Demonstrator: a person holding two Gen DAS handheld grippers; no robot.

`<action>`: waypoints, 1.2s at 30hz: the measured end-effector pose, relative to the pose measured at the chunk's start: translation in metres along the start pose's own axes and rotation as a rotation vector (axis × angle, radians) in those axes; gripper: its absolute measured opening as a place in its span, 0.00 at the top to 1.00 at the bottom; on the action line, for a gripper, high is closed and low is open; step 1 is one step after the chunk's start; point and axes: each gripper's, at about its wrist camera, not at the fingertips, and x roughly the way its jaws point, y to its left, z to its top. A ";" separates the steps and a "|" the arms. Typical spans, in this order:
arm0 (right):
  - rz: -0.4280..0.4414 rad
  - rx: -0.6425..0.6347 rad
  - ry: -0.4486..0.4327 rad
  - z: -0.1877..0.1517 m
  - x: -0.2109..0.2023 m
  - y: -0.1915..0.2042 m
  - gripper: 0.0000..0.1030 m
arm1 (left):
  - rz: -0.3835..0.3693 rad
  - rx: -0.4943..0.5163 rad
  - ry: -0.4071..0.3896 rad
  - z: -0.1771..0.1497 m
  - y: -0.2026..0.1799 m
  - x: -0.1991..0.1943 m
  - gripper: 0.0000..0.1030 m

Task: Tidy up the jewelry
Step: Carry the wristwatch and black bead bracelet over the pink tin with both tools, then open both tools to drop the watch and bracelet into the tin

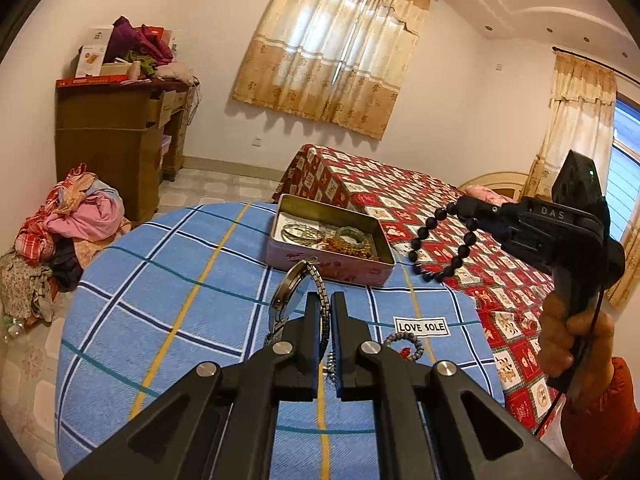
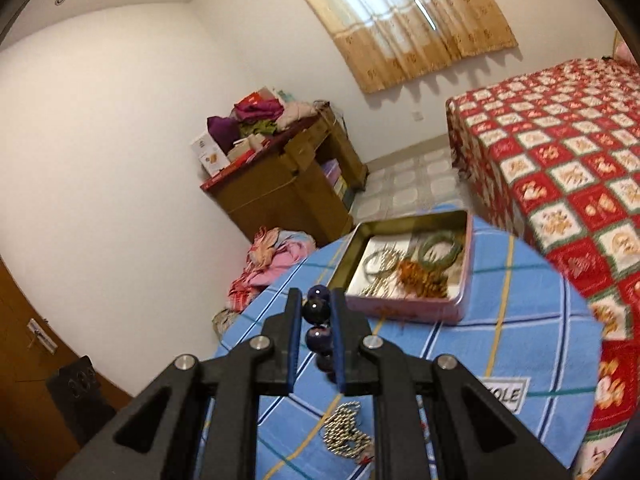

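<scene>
Clamping watch (image 1: 298, 292): left gripper (image 1: 326, 300) | right gripper (image 2: 316, 300) clamped on beads (image 2: 316, 310) | tin (image 1: 376, 236) at table edge

Home bedroom: bed (image 1: 420, 208) under a red patterned cover, beige curtains (image 1: 332, 40) over the window, wooden dresser (image 1: 116, 140) piled with clothes and boxes, heap of laundry (image 1: 68, 232) on the tiled floor (image 2: 412, 184), white walls.

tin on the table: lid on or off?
Off. The tin stands open-topped with bangles and chains visible inside; no lid in view.
</scene>
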 end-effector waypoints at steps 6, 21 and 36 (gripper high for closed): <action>-0.037 0.040 0.031 0.008 0.020 -0.027 0.84 | -0.046 0.028 0.018 0.010 -0.009 0.027 0.97; 0.011 0.133 -0.027 0.067 0.106 -0.067 0.84 | -0.075 0.099 0.008 0.077 -0.003 0.159 0.96; -0.215 0.121 0.033 0.032 0.129 -0.117 0.79 | 0.130 0.186 0.173 0.051 0.002 0.230 0.96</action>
